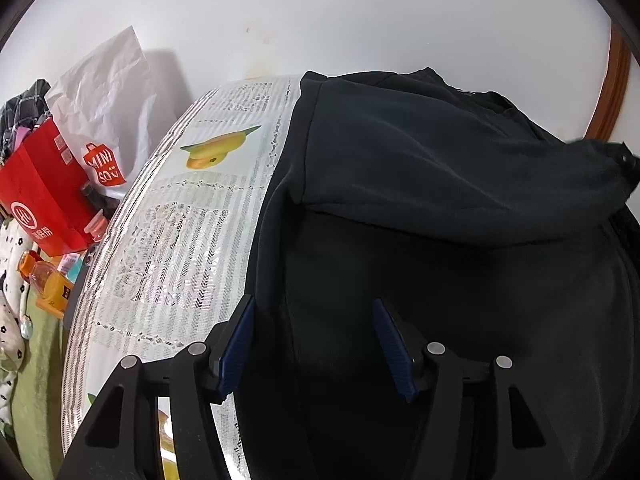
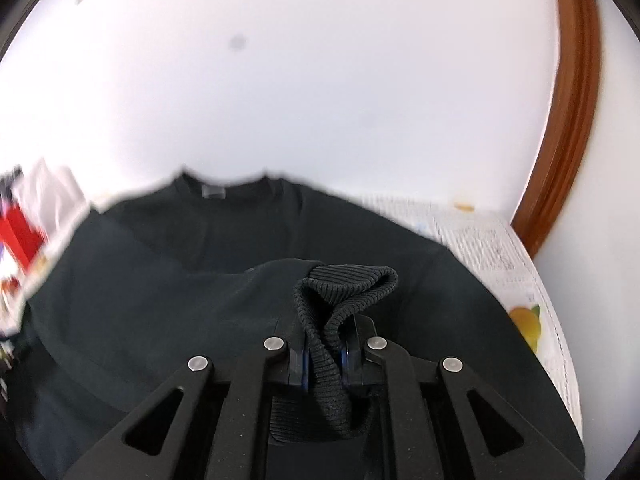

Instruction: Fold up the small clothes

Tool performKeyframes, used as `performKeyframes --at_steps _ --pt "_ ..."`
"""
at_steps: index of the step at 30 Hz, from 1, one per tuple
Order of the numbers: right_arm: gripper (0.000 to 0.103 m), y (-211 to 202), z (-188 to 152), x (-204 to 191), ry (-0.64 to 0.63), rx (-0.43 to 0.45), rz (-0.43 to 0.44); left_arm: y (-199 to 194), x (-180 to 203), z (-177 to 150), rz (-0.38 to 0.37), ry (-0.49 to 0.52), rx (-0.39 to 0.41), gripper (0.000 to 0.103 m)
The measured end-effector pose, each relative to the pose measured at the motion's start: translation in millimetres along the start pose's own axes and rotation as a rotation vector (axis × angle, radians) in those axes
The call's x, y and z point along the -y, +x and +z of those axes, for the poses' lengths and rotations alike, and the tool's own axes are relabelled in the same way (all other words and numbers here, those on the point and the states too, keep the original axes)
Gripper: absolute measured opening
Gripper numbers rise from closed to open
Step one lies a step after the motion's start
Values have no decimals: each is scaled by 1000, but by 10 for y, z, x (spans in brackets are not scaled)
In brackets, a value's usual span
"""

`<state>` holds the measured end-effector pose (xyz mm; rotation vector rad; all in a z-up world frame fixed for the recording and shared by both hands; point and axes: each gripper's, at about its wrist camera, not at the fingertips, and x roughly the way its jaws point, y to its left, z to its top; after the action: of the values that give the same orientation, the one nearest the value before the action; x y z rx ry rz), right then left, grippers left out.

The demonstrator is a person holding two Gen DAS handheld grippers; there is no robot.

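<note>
A black sweatshirt (image 1: 460, 280) lies flat on a table, its neckline (image 2: 224, 186) toward the wall. In the left wrist view one sleeve (image 1: 460, 184) is folded across the body. My left gripper (image 1: 314, 308) hovers over the garment's left side near its edge, jaws open, blue pads (image 1: 236, 352) apart with only flat cloth below them. My right gripper (image 2: 324, 344) is shut on the ribbed cuff (image 2: 344, 288) of the other sleeve, which bunches up between the pads above the sweatshirt's body (image 2: 160, 300).
A white lace-patterned tablecloth (image 1: 180, 240) with fruit prints covers the table. Off its left edge stand a red paper bag (image 1: 44, 196), a white crumpled bag (image 1: 108, 108) and an orange bottle (image 1: 48, 280). A white wall is behind, with a brown wooden frame (image 2: 568, 120) at right.
</note>
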<state>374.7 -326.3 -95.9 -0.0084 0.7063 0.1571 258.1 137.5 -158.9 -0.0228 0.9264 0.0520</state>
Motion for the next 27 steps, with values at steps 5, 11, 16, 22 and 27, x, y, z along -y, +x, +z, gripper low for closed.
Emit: performKeyframes --at_steps 5,11,16,22,27 --pt "19 554 -167 102 -7 -247 -73 -59 -59 1 -13 -20 2 58" --pt "34 412 -334 96 -36 -276 -184 -180 -229 69 -19 -51 35 58" --pt "34 353 -437 -5 -144 -311 -263 -145 -268 327 -40 -82 75 58" --pt "41 -242 -568 119 -105 -241 -252 127 -243 550 9 -96 58 58" --pt "51 -381 -773 282 -73 -241 -261 280 -240 513 9 -117 -6 58"
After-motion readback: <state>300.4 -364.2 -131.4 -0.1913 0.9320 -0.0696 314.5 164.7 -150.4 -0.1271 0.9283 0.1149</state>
